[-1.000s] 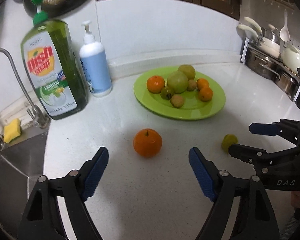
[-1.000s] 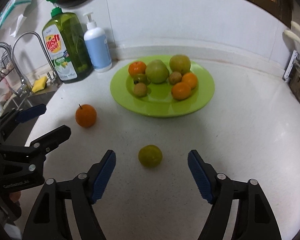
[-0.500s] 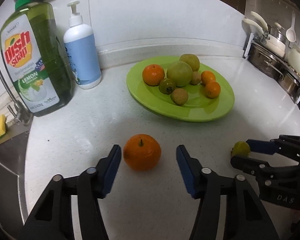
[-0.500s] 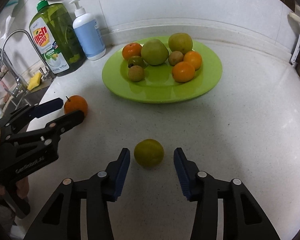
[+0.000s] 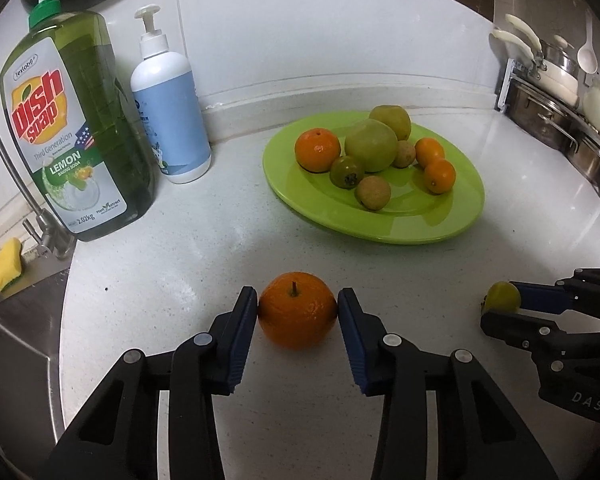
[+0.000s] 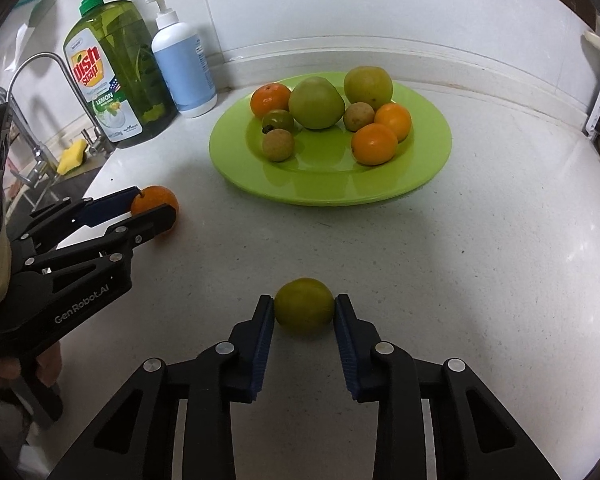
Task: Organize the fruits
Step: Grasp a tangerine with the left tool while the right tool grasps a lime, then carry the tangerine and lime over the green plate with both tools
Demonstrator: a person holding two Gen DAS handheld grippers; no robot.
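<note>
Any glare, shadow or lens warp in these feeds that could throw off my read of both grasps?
Left wrist view: sharp; orange between left claw pads, soft shadow beneath, fisheye bows the dish soap bottle, reflections on green plate. Right wrist view: sharp; green fruit in right claw; bright patch on counter at right; dark corners.

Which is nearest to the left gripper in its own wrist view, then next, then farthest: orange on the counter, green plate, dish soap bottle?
1. Orange, between the fingers.
2. Green plate, ahead and right.
3. Dish soap bottle, far left.
</note>
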